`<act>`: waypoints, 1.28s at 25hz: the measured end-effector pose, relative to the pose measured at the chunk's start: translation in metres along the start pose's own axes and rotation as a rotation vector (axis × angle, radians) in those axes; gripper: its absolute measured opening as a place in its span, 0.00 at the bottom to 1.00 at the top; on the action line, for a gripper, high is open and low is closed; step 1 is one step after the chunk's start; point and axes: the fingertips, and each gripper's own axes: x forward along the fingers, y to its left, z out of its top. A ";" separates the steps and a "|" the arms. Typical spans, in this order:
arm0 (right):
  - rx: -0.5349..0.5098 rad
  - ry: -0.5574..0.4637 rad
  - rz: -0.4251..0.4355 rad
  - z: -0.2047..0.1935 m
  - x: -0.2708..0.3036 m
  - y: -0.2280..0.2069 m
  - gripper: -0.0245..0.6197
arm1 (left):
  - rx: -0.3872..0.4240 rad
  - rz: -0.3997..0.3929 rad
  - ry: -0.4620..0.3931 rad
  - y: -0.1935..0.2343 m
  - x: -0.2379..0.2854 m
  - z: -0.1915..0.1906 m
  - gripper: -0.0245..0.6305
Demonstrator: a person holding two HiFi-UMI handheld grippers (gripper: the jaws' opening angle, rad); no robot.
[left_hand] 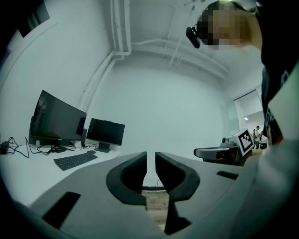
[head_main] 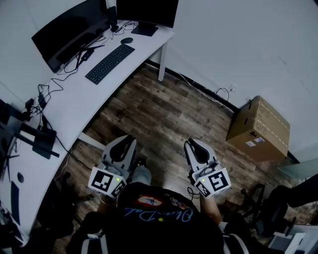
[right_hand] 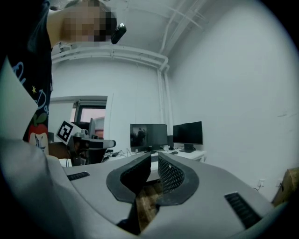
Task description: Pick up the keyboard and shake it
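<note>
1. I hold two hand-held grippers, one in each hand, both low in front of my body and over the wooden floor (head_main: pixel 164 106).
2. The left hand-held gripper (left_hand: pixel 150 163) is clenched on nothing. Its jaws are drawn almost together with only a thin slit between them, and through the slit I see just wall and floor.
3. The right hand-held gripper (right_hand: pixel 154 163) is likewise clenched and empty, its ribbed pads close together.
4. Each hand-held gripper carries one cube with black-and-white square markers. The patterns hold no letters or digits.
5. There is one keyboard (head_main: pixel 110 63), black. It lies flat on the white table (head_main: pixel 82 101), well apart from both hand-held grippers, and nothing touches it.
6. One dark mouse (head_main: pixel 126 40) sits just beyond the far end of the keyboard.
7. I count two screens on that table, a wide monitor (head_main: pixel 72 30) and a smaller monitor (head_main: pixel 147 11). Both are dark, and I can read no brand on either.
8. Black cables (head_main: pixel 47 92) trail across the table on the near side of the wide monitor. They are too tangled for me to count.
9. One cardboard box (head_main: pixel 258 130) stands on the floor against the wall to my right. It bears a few white labels and faint printed marks, all too small to read.
10. My dark shirt (head_main: pixel 159 218) has pale script lettering and a red patch. From the head view the lettering is upside down and I cannot make it out.
</note>
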 end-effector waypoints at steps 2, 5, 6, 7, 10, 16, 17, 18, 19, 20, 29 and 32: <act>0.004 0.006 0.007 0.001 0.017 -0.003 0.07 | -0.006 0.005 0.005 0.015 0.006 0.001 0.10; 0.010 0.016 0.015 0.001 0.046 -0.005 0.10 | -0.011 0.006 0.009 0.041 0.015 0.003 0.11; 0.011 0.020 0.016 0.002 0.055 -0.005 0.11 | -0.014 0.007 0.012 0.051 0.018 0.004 0.11; 0.011 0.024 0.016 0.002 0.065 -0.006 0.12 | -0.020 0.010 0.016 0.060 0.021 0.005 0.11; 0.012 0.038 0.009 0.002 0.092 -0.008 0.13 | -0.048 0.012 0.027 0.087 0.033 0.008 0.13; 0.010 0.061 -0.027 0.004 0.137 -0.018 0.16 | -0.068 -0.012 0.027 0.135 0.060 0.011 0.17; 0.009 0.065 -0.032 0.004 0.145 -0.020 0.16 | -0.070 -0.015 0.026 0.143 0.064 0.011 0.17; 0.008 0.068 -0.036 0.004 0.153 -0.021 0.16 | -0.071 -0.019 0.025 0.150 0.068 0.012 0.17; 0.006 0.070 -0.039 0.004 0.160 -0.022 0.17 | -0.070 -0.022 0.025 0.158 0.071 0.013 0.18; 0.004 0.071 -0.039 0.005 0.168 -0.022 0.17 | -0.069 -0.022 0.025 0.166 0.073 0.013 0.18; 0.002 0.071 -0.002 0.006 0.231 -0.023 0.20 | -0.079 0.006 0.040 0.226 0.090 0.012 0.20; 0.012 0.082 0.004 0.001 0.243 -0.030 0.20 | -0.092 0.017 0.047 0.237 0.097 0.008 0.21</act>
